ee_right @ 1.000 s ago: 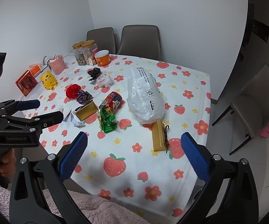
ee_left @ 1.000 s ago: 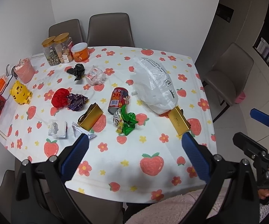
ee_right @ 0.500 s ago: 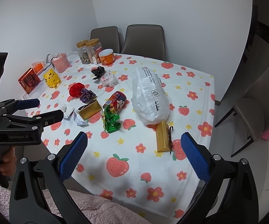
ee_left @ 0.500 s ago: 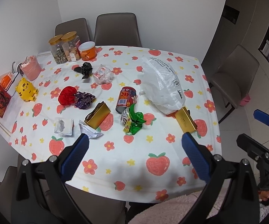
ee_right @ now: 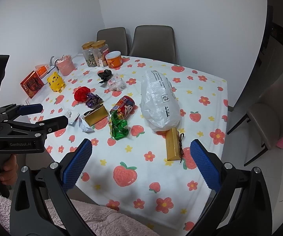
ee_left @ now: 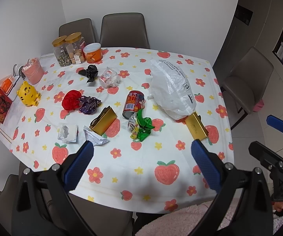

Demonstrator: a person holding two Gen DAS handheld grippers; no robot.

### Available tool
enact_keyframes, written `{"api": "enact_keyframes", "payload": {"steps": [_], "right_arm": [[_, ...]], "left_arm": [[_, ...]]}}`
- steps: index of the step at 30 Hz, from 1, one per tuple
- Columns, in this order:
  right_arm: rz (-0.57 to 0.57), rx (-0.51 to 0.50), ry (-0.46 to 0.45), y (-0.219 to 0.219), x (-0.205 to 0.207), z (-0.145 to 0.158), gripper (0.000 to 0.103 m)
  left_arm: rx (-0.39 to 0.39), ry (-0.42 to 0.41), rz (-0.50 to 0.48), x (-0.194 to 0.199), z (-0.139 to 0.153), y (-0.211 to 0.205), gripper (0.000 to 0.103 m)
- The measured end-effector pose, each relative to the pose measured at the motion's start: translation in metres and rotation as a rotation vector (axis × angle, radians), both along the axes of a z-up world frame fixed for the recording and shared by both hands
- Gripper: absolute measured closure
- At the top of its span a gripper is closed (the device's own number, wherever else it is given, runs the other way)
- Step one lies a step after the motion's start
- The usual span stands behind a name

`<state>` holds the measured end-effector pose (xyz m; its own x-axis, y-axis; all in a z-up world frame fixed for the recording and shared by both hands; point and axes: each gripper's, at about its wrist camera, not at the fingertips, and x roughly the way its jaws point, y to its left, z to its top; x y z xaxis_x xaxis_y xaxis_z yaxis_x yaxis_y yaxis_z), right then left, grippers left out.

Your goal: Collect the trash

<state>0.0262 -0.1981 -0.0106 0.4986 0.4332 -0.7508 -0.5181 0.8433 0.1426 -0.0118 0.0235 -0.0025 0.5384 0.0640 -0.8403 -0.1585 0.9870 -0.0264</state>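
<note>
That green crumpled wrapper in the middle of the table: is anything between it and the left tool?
Nothing visible. Between the open left tool and the green wrapper lies only bare tablecloth. The red can lies just beyond it, the gold box off to its left.

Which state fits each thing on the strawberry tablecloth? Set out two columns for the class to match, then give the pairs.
Things:
1. red drink can
2. white plastic bag
3. two clear jars
4. green wrapper

States:
A. crumpled, beside the can's near end
B. upright, gold lids on
C. lying on its side
D. resting partly on a gold box

Pairs: 1-C, 2-D, 3-B, 4-A
</note>
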Motion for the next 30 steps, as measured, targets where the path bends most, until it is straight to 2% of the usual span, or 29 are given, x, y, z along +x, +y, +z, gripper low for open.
{"api": "enact_keyframes", "payload": {"steps": [30], "right_arm": [[0.024, 0.01, 0.008, 0.001, 0.0035, -0.0005, 0.007]], "left_arm": [[0.0, 0.003, 0.004, 0.0001, 0.0002, 0.0017, 0.004]]}}
